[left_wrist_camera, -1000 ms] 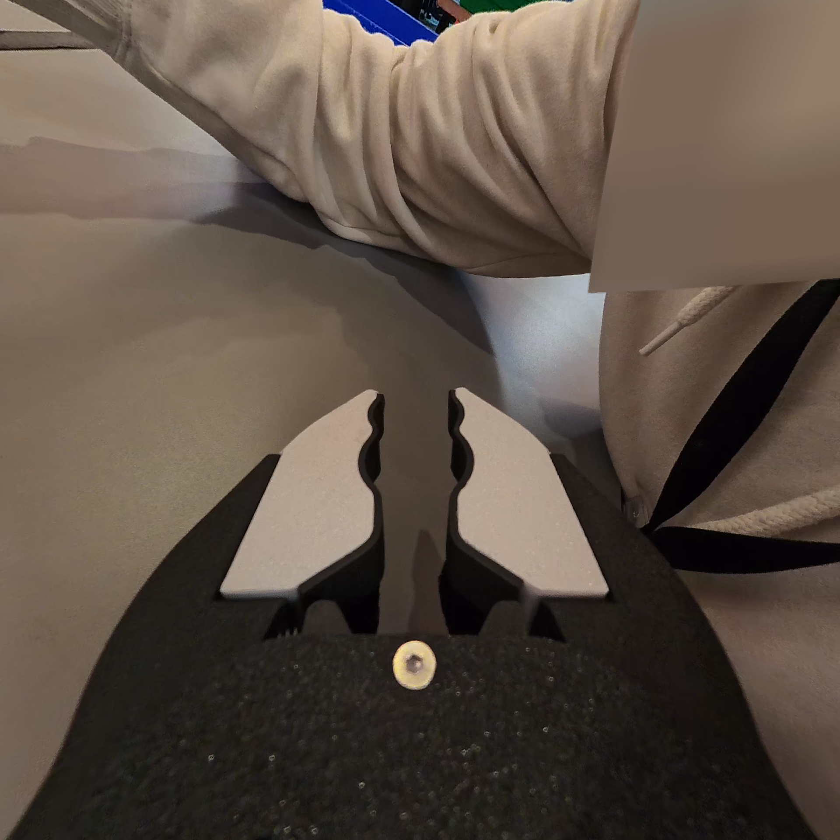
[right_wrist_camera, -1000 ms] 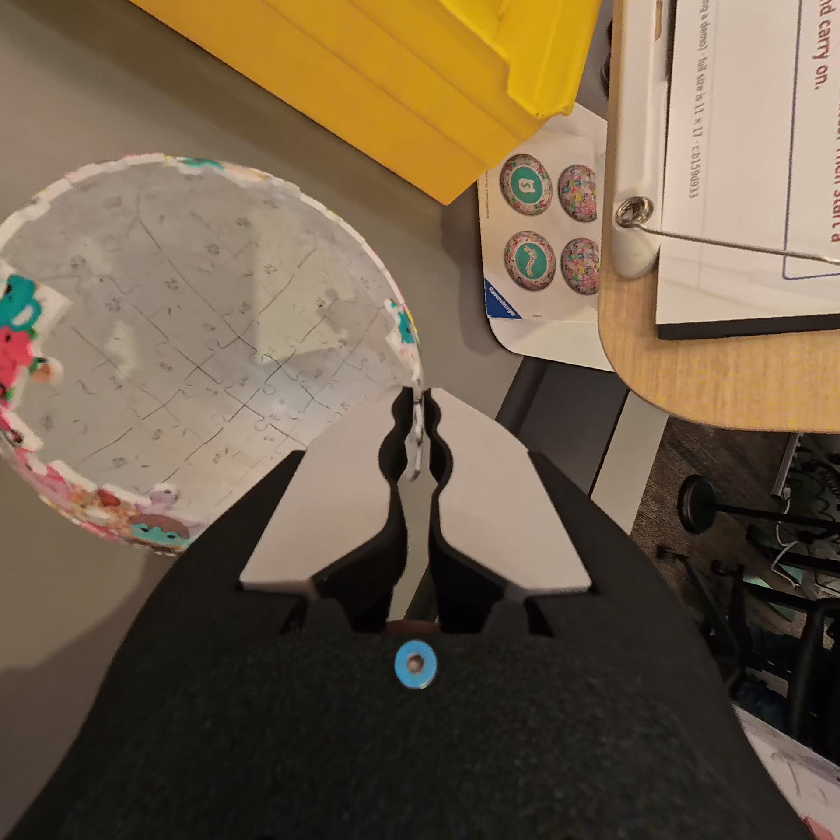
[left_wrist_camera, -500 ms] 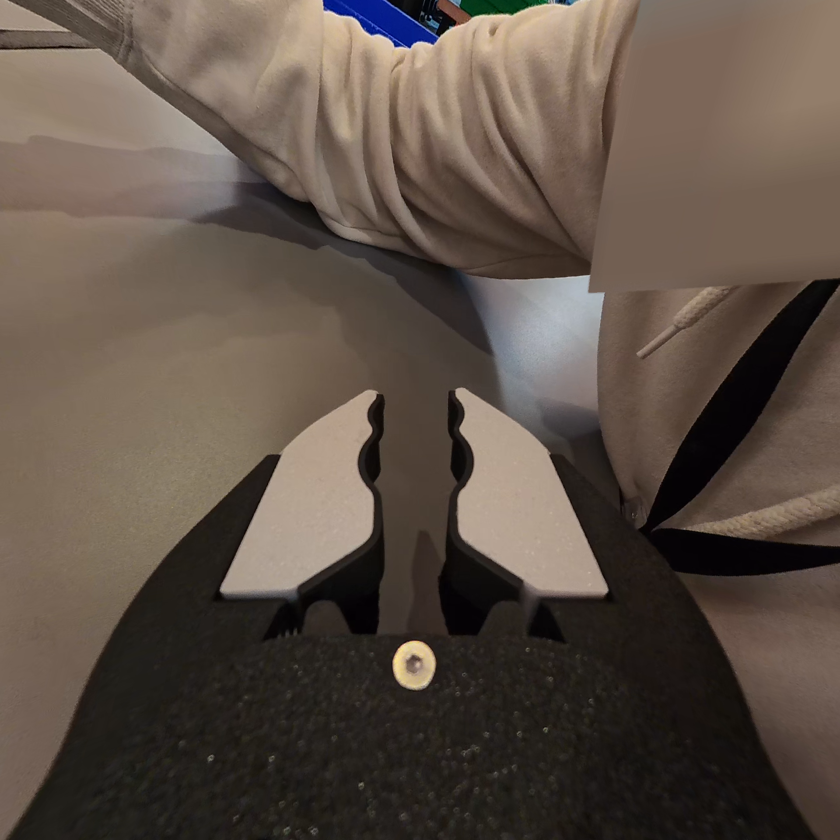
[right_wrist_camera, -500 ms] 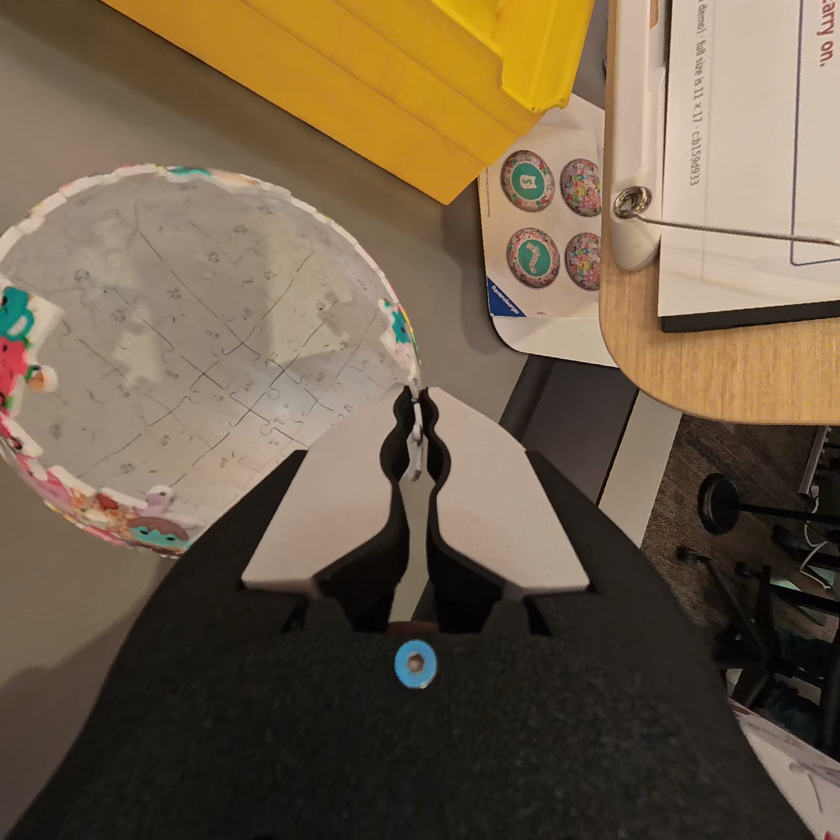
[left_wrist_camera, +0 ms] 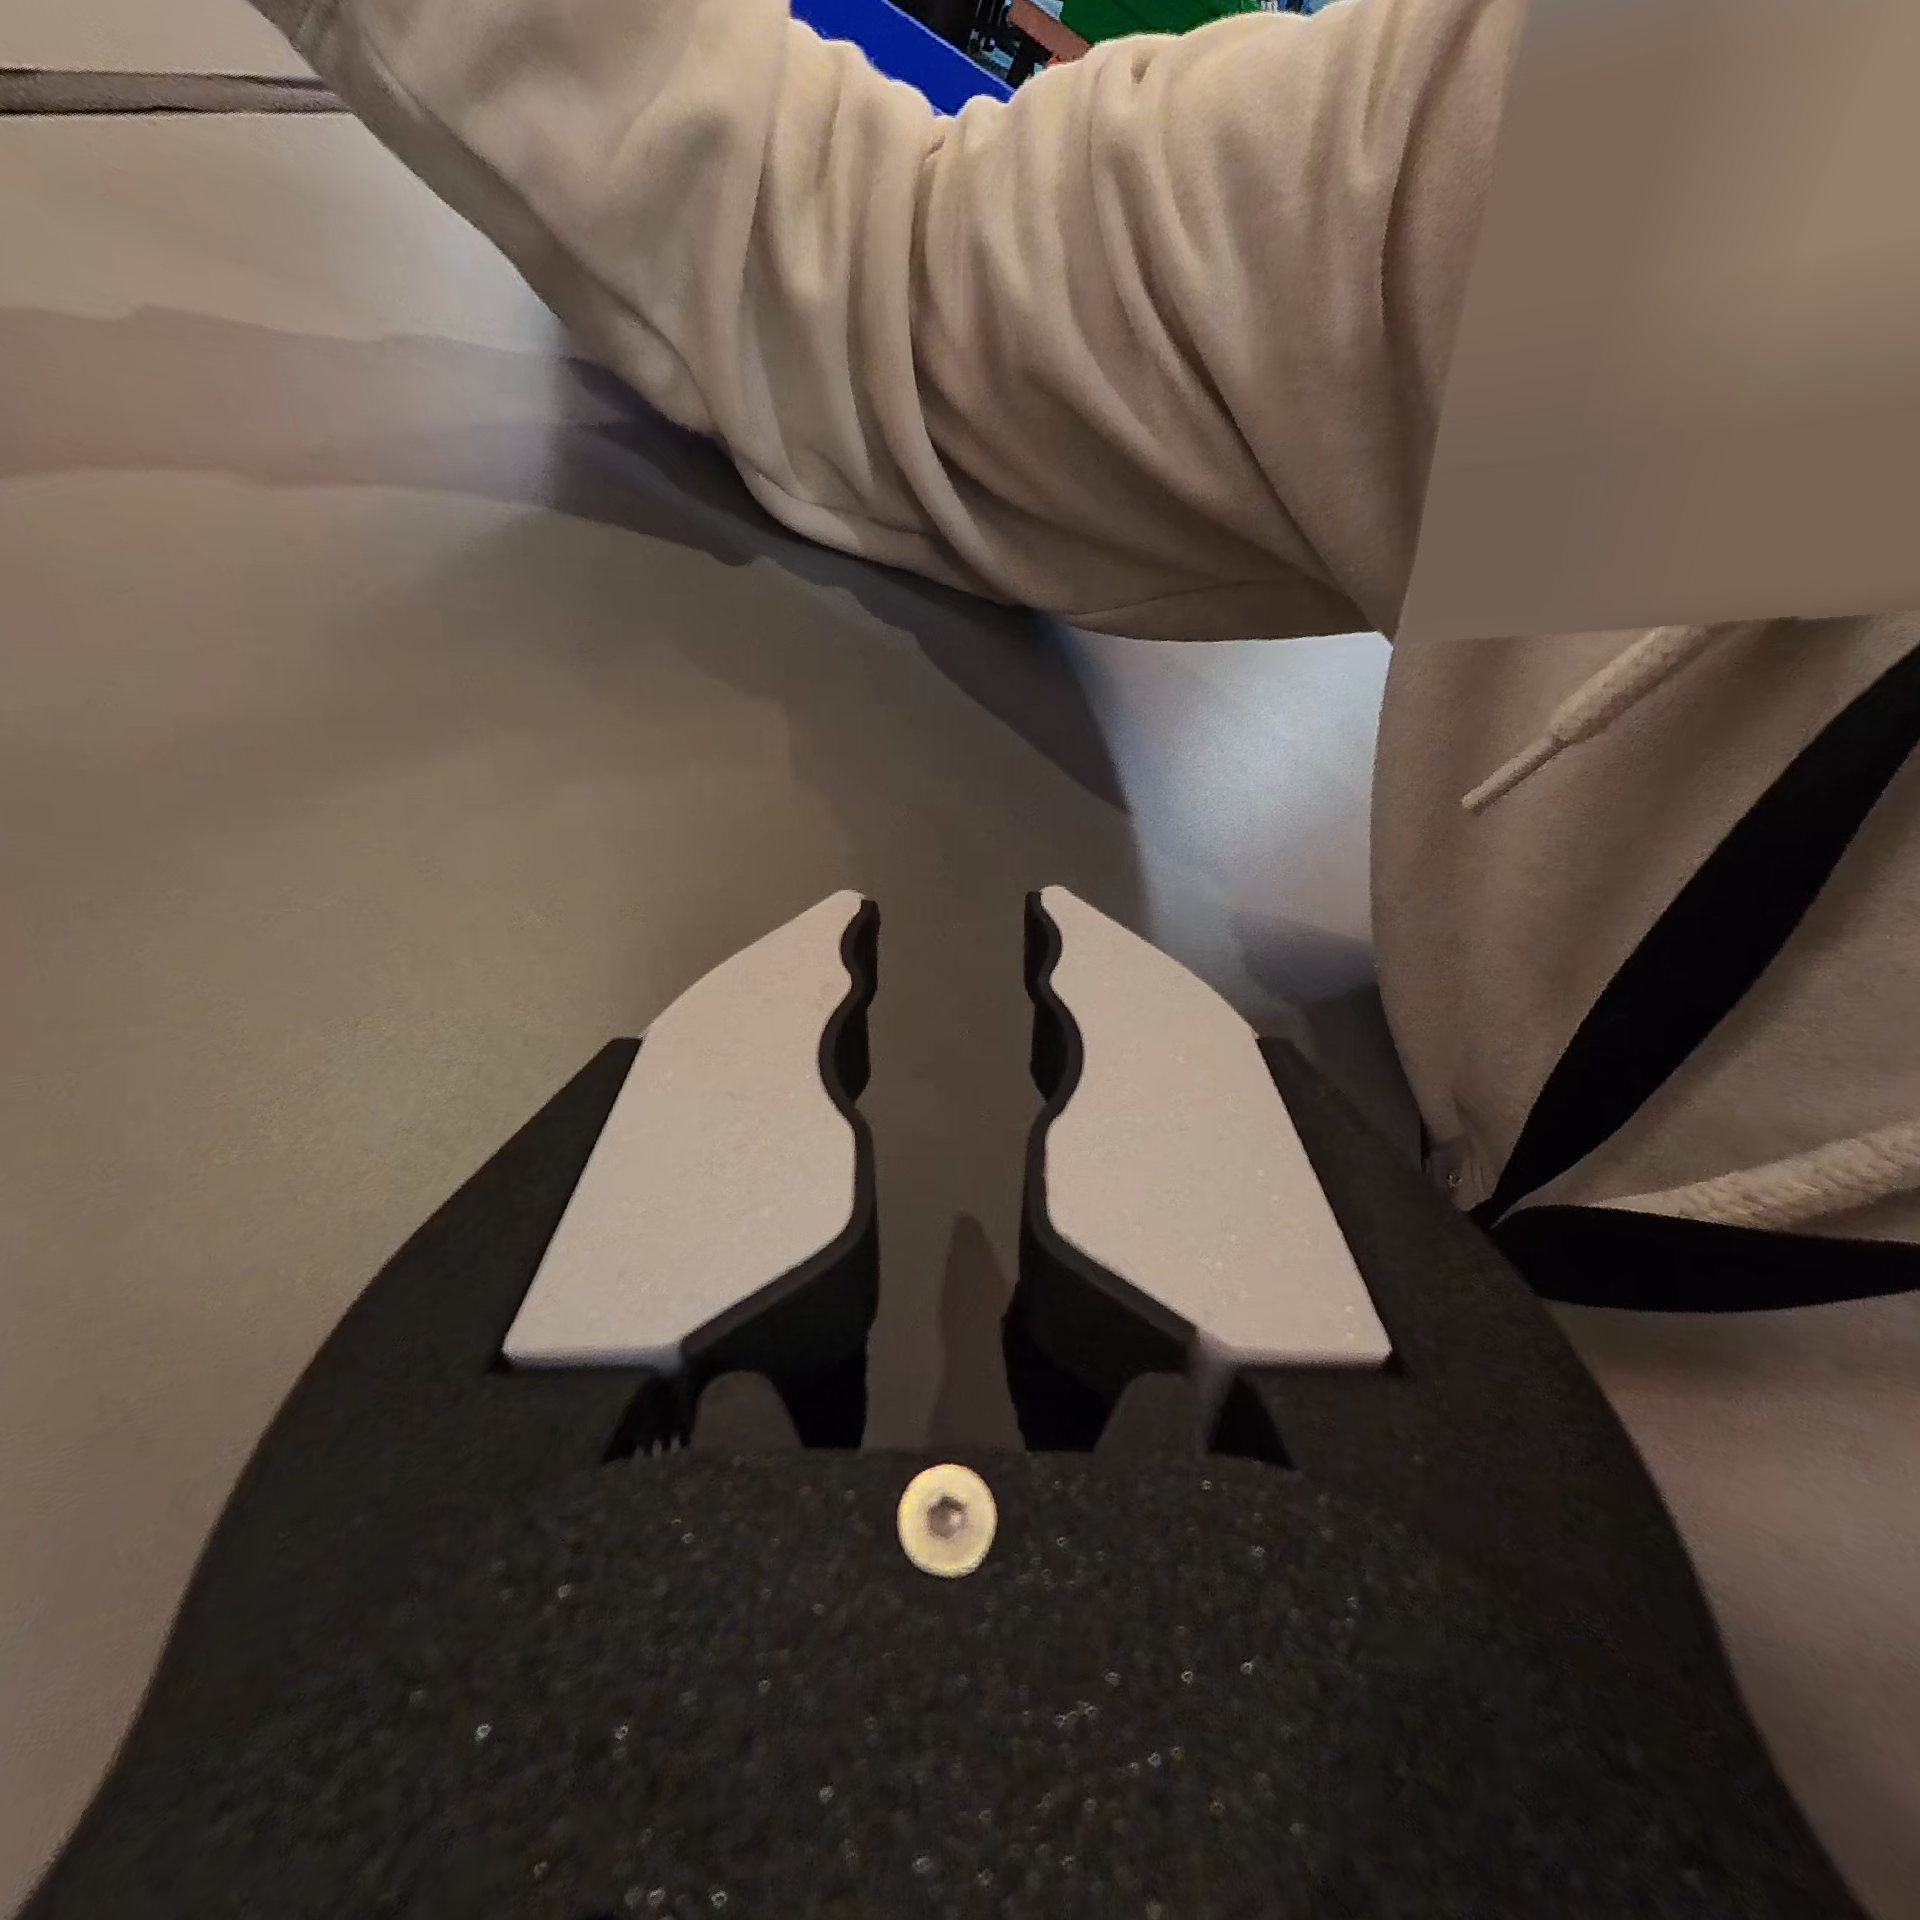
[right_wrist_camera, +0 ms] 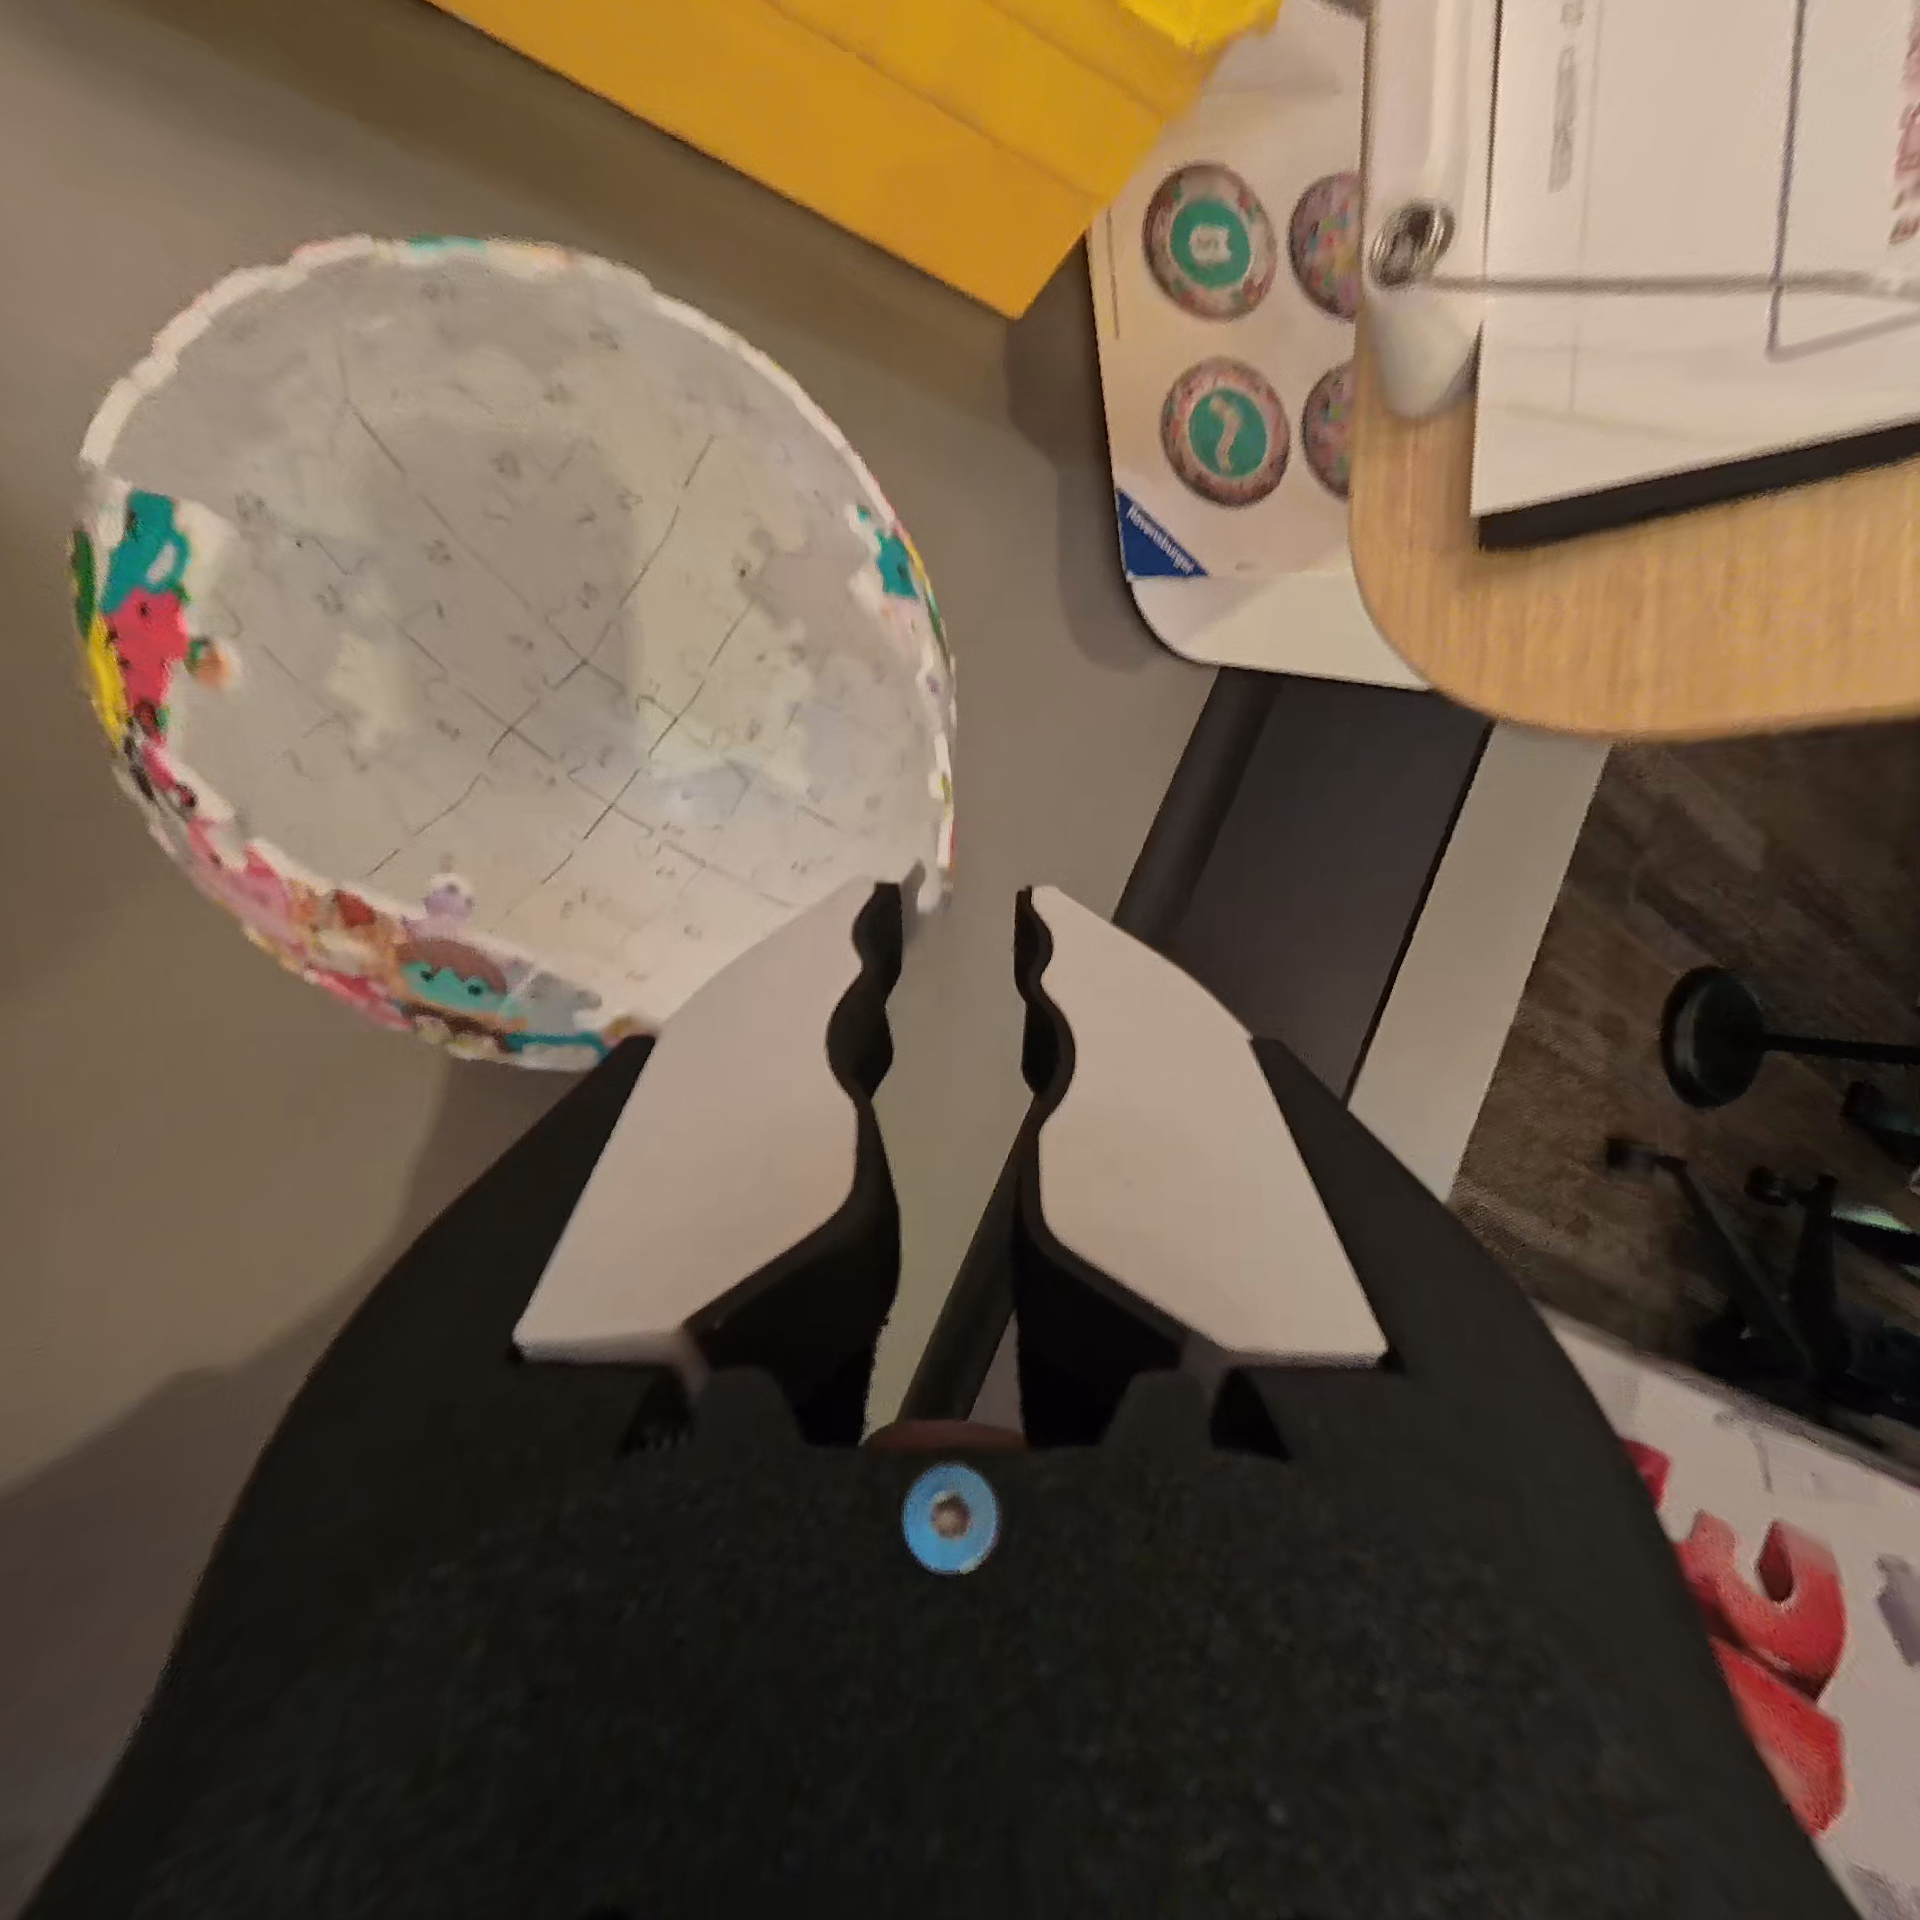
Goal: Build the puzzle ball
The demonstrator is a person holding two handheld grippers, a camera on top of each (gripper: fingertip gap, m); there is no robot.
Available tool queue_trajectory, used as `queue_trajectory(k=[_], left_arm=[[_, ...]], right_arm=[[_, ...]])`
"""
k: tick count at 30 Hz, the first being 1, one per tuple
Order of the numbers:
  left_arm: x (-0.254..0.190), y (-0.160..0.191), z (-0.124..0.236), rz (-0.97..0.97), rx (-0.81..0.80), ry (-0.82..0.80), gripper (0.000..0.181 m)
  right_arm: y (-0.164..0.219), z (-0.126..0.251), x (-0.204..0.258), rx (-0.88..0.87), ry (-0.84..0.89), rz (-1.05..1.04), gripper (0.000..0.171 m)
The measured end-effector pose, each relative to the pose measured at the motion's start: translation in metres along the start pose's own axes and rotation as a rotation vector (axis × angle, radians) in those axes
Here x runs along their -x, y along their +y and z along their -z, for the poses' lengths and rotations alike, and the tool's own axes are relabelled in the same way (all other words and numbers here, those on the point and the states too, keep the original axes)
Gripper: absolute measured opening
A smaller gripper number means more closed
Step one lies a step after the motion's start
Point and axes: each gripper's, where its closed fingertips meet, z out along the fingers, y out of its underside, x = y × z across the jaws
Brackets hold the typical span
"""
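Puzzle ball (right_wrist_camera: 499,665) half-shell sits by the counter (right_wrist_camera: 208,1143) edge; both tools (right_wrist_camera: 948,914) (left_wrist_camera: 951,914) apart, empty; a nudge may tip it.

Print on blurred sheet (right_wrist_camera: 1195,436), unquoted

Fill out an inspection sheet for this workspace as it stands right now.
Surface: grey tabletop, bare in front of the left claw.
Job's things: half-built puzzle ball, an open shell with its white inside showing, lying on the table; no loose pieces in view.
Clutter: yellow bin behind the ball; printed puzzle card beside it.
Grippers: left claw open, empty; right claw open, empty, beside the ball's near rim.
Cables: thin wire across a wooden board.
Surroundings: person's cream sleeve; dark stands on the floor.
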Motion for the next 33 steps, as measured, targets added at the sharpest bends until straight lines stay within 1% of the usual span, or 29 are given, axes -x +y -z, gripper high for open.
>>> queue_trajectory(k=[3, 7, 9, 11, 16, 19, 20, 22, 33], left_arm=[[0.000, -0.001, 0.001, -0.004, -0.004, -0.005, 0.026], [0.000, -0.002, 0.002, 0.002, -0.009, -0.001, 0.026], [-0.001, -0.002, 0.002, 0.005, -0.011, 0.004, 0.026], [-0.002, -0.002, 0.002, 0.002, -0.011, 0.004, 0.026], [-0.004, -0.003, 0.001, -0.003, -0.008, 0.006, 0.026], [-0.004, -0.002, 0.001, 0.002, -0.008, 0.009, 0.026], [-0.004, -0.002, 0.001, 0.003, -0.007, 0.010, 0.026], [-0.004, -0.002, 0.001, 0.002, -0.007, 0.011, 0.026], [-0.005, -0.001, 0.002, 0.002, -0.006, 0.014, 0.026]], right_arm=[[0.009, -0.003, 0.001, -0.015, -0.022, -0.048, 0.023], [0.012, -0.015, 0.001, -0.087, -0.014, -0.059, 0.020], [0.006, -0.018, 0.000, -0.147, -0.018, -0.064, 0.018], [-0.002, -0.019, 0.003, -0.204, -0.069, -0.092, 0.017], [-0.005, -0.026, 0.006, -0.256, -0.124, -0.133, 0.020], [-0.010, -0.031, 0.008, -0.297, -0.144, -0.153, 0.019], [-0.010, -0.032, 0.008, -0.300, -0.148, -0.158, 0.015], [-0.011, -0.032, 0.007, -0.319, -0.150, -0.166, 0.013], [-0.003, -0.040, 0.005, -0.289, -0.146, -0.187, 0.009]])
